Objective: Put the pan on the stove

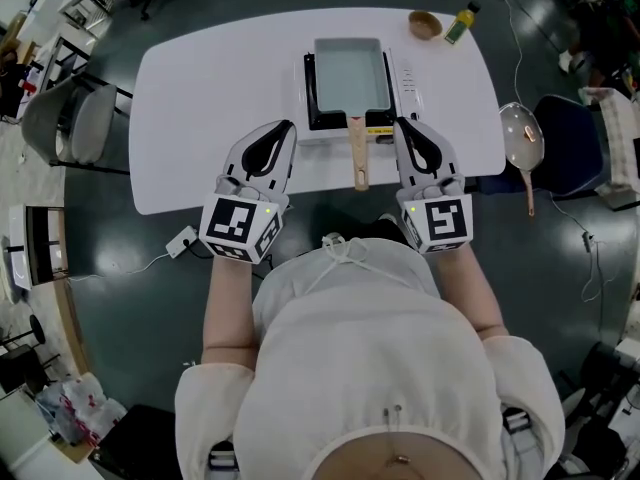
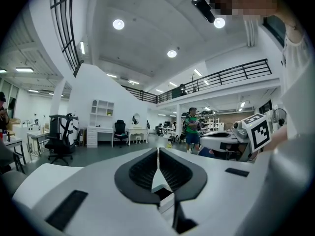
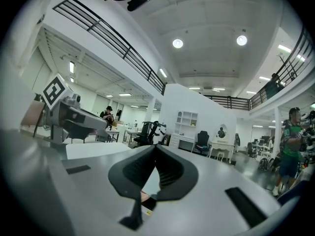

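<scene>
A rectangular pan [image 1: 349,76] with a pale inside sits on the black portable stove [image 1: 404,93] at the middle of the white table [image 1: 200,98]. Its wooden handle [image 1: 358,153] points back toward me, past the stove's front. My left gripper [image 1: 288,126] hangs just left of the handle and my right gripper [image 1: 402,124] just right of it, neither touching it. Both are shut and hold nothing. The left gripper view shows its jaws [image 2: 158,151] meeting against the open room, and the right gripper view shows the same [image 3: 155,148].
A small brown bowl [image 1: 425,24] and a yellow-green bottle [image 1: 461,22] stand at the table's far right corner. A round pan [image 1: 523,138] lies on a dark chair to the right. A grey chair [image 1: 75,123] stands at the left. A power strip [image 1: 182,241] lies on the floor.
</scene>
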The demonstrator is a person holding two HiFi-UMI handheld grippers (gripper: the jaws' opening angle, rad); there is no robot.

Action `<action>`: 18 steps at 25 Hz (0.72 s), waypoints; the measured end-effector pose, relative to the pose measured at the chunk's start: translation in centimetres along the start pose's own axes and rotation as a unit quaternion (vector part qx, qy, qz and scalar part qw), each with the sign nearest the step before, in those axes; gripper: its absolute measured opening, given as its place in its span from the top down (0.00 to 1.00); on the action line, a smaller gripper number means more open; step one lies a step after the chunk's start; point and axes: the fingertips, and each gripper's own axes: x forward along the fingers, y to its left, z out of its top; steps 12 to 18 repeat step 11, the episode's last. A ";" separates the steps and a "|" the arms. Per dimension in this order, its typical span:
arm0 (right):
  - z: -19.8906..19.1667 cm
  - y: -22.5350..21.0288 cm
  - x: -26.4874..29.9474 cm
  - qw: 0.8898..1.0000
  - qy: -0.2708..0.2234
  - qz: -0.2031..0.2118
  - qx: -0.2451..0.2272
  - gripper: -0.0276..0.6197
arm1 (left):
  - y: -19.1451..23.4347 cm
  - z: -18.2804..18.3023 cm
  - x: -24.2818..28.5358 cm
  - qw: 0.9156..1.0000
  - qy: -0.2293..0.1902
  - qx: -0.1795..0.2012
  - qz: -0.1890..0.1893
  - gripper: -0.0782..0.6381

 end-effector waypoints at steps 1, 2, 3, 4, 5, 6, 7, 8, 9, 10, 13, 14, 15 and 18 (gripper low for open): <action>0.0 -0.1 0.0 1.000 -0.001 0.000 0.000 0.95 | -0.1 0.0 0.2 1.000 0.000 0.000 -0.002 0.86; 0.0 -0.2 0.1 1.000 -0.002 0.000 0.000 0.95 | -0.1 -0.1 0.4 1.000 0.001 -0.001 -0.004 0.86; -0.1 -0.4 0.1 1.000 -0.003 -0.001 0.000 0.95 | -0.1 -0.2 0.5 1.000 0.003 -0.002 -0.007 0.86; -0.1 -0.4 0.1 1.000 -0.004 -0.002 0.002 0.95 | -0.1 -0.4 0.7 1.000 0.006 -0.004 -0.008 0.86; -0.1 -0.5 0.1 1.000 -0.003 -0.003 0.003 0.95 | -0.1 -0.6 0.8 1.000 0.009 -0.003 -0.008 0.86; -0.1 -0.5 0.1 1.000 -0.003 -0.003 0.004 0.95 | -0.1 -0.6 0.8 1.000 0.012 -0.002 -0.008 0.86; 0.0 -0.4 0.2 1.000 -0.003 -0.002 0.002 0.95 | -0.1 -0.7 0.9 1.000 0.013 -0.001 -0.009 0.86; 0.0 -0.4 0.2 1.000 -0.004 0.000 0.000 0.95 | -0.1 -0.6 0.9 1.000 0.014 0.000 -0.009 0.86; 0.1 -0.4 0.2 1.000 -0.004 0.001 -0.001 0.95 | -0.2 -0.5 1.0 1.000 0.013 -0.001 -0.011 0.86; 0.2 -0.5 0.2 1.000 -0.004 0.001 -0.002 0.95 | -0.2 -0.3 1.0 1.000 0.012 -0.002 -0.012 0.86; 0.2 -0.5 0.3 1.000 -0.004 0.001 -0.002 0.95 | -0.3 -0.2 1.1 1.000 0.011 -0.003 -0.013 0.86; 0.2 -0.5 0.3 1.000 -0.004 0.001 -0.002 0.95 | -0.3 -0.2 1.1 1.000 0.011 -0.003 -0.013 0.86; 0.2 -0.5 0.3 1.000 -0.004 0.001 -0.002 0.95 | -0.3 -0.2 1.1 1.000 0.011 -0.003 -0.013 0.86; 0.2 -0.5 0.3 1.000 -0.004 0.001 -0.002 0.95 | -0.3 -0.2 1.1 1.000 0.011 -0.003 -0.013 0.86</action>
